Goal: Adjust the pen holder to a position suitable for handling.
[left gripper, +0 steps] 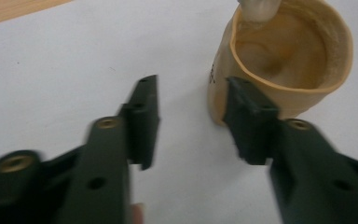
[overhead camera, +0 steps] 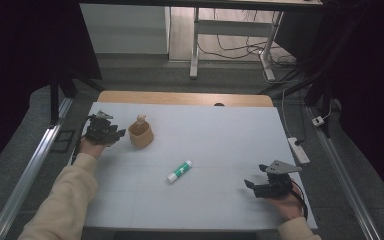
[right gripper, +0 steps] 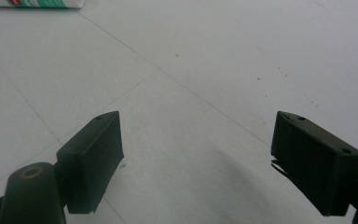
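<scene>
My left gripper (overhead camera: 121, 133), at the high view's centre left, is released beside the tan, round, soft-walled cup (overhead camera: 141, 134), one pad touching its wall; my right gripper (overhead camera: 250, 184), lower right, gapes empty

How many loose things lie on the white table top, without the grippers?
2: a tan cup at the far left, beside the left gripper, and a glue stick near the middle.

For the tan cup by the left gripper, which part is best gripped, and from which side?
Probably the near wall of the tan cup, with the left gripper coming from the cup's left in the high view. The cup stands upright with an open mouth and a thin rim, so one jaw could go inside and one outside. A pale object occupies the far rim.
</scene>
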Demonstrator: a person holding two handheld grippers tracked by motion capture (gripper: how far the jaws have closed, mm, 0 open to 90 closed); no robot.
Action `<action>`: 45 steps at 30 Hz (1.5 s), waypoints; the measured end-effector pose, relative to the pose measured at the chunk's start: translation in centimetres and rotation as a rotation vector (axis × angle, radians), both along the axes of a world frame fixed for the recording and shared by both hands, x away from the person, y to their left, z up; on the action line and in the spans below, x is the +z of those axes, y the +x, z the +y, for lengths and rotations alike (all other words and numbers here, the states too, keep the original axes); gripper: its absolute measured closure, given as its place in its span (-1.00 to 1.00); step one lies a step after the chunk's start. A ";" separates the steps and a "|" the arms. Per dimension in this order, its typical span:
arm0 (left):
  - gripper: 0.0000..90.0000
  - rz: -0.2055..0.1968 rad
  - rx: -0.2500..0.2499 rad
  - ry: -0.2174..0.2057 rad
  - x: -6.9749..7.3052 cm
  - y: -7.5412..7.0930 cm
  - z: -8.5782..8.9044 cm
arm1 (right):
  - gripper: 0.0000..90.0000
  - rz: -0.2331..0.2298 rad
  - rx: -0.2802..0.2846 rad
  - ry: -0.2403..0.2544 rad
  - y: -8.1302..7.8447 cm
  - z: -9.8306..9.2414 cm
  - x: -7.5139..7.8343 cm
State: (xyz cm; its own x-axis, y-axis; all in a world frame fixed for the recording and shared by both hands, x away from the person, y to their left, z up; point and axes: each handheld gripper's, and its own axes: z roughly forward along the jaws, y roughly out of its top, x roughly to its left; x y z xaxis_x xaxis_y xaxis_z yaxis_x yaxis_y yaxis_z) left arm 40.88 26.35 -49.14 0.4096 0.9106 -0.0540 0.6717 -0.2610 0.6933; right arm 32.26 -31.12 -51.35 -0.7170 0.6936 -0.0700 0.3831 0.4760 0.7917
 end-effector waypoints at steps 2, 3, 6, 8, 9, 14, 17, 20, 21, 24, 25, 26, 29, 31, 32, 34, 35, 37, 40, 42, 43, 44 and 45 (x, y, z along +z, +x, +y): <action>0.60 0.009 -0.005 0.002 -0.2 0.3 0.0 | -0.63 -0.001 -0.001 -0.001 0.0 0.0 0.0; 0.68 0.009 -0.005 0.002 -0.2 0.3 0.0 | -0.63 0.000 0.000 -0.001 0.0 0.0 0.0; 0.88 0.024 -0.009 -0.003 -0.6 0.7 -0.1 | -0.63 0.002 0.000 0.000 0.0 0.0 0.0; 0.95 0.028 -0.009 -0.009 -0.7 0.7 -0.1 | -0.63 0.003 0.001 0.001 0.0 0.0 -0.1; 0.96 0.032 -0.012 -0.010 -0.9 0.9 -0.1 | -0.63 0.004 0.003 -0.002 0.0 0.1 -0.1; 0.96 0.037 -0.023 -0.008 -1.2 1.1 -0.3 | -0.63 0.002 0.001 0.001 0.0 0.0 -0.1; 0.96 0.048 -0.036 -0.027 -1.5 1.3 -0.5 | -0.63 0.000 0.001 0.003 0.0 0.0 0.0; 0.96 0.051 -0.042 -0.030 -1.6 1.4 -0.7 | -0.63 0.000 0.000 0.004 0.0 0.0 0.0; 0.96 0.050 -0.045 -0.030 -1.7 1.4 -0.8 | -0.63 0.000 0.000 0.004 0.0 0.0 0.0; 0.96 0.053 -0.050 -0.035 -1.8 1.6 -0.9 | -0.63 0.001 0.000 0.002 0.0 0.0 -0.1; 0.96 0.059 -0.054 -0.035 -1.9 1.7 -1.0 | -0.63 0.001 0.000 0.002 0.0 0.0 -0.1; 0.96 0.059 -0.054 -0.035 -1.9 1.7 -1.0 | -0.63 0.001 -0.001 0.002 0.0 0.0 -0.1; 0.96 0.063 -0.050 -0.045 -2.1 1.7 -1.1 | -0.63 0.002 -0.002 0.006 0.0 0.0 -0.1; 0.96 0.072 -0.054 -0.042 -2.2 1.7 -1.0 | -0.60 0.003 -0.004 0.006 0.0 0.0 -0.1; 0.96 0.072 -0.054 -0.042 -2.2 1.7 -1.0 | -0.60 0.003 -0.004 0.005 0.0 0.0 -0.1; 0.96 0.069 -0.049 -0.043 -2.2 1.8 -1.1 | -0.60 0.002 -0.004 0.000 0.0 0.0 -0.1; 0.96 0.069 -0.049 -0.043 -2.2 1.8 -1.1 | -0.60 0.001 -0.002 0.001 0.0 0.0 -0.1; 0.96 0.073 -0.050 -0.041 -2.3 1.9 -1.1 | -0.60 0.002 -0.003 0.002 0.0 0.0 -0.1; 0.96 0.078 -0.043 -0.043 -2.5 2.0 -1.2 | -0.60 0.003 -0.002 0.005 0.0 0.0 -0.1; 0.96 0.081 -0.044 -0.039 -2.5 2.0 -1.2 | -0.60 0.004 -0.004 -0.001 0.0 0.0 -0.1; 0.96 0.081 -0.041 -0.038 -2.6 2.1 -1.2 | -0.60 0.003 -0.004 -0.001 0.0 0.0 -0.1; 0.96 0.083 -0.042 -0.036 -2.6 2.1 -1.2 | -0.60 0.003 -0.004 -0.001 0.0 0.0 -0.1; 0.96 0.083 -0.041 -0.037 -2.7 2.1 -1.2 | -0.60 0.003 -0.005 -0.001 0.0 0.0 -0.1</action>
State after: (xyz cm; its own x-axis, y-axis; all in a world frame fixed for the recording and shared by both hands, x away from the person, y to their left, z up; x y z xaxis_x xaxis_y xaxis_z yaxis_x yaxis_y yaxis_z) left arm 43.02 25.11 -51.79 0.4396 0.8898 -0.1225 0.7165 -0.2651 0.6453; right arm 32.24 -31.17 -51.45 -0.7141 0.6967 -0.0684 0.3879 0.4751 0.7898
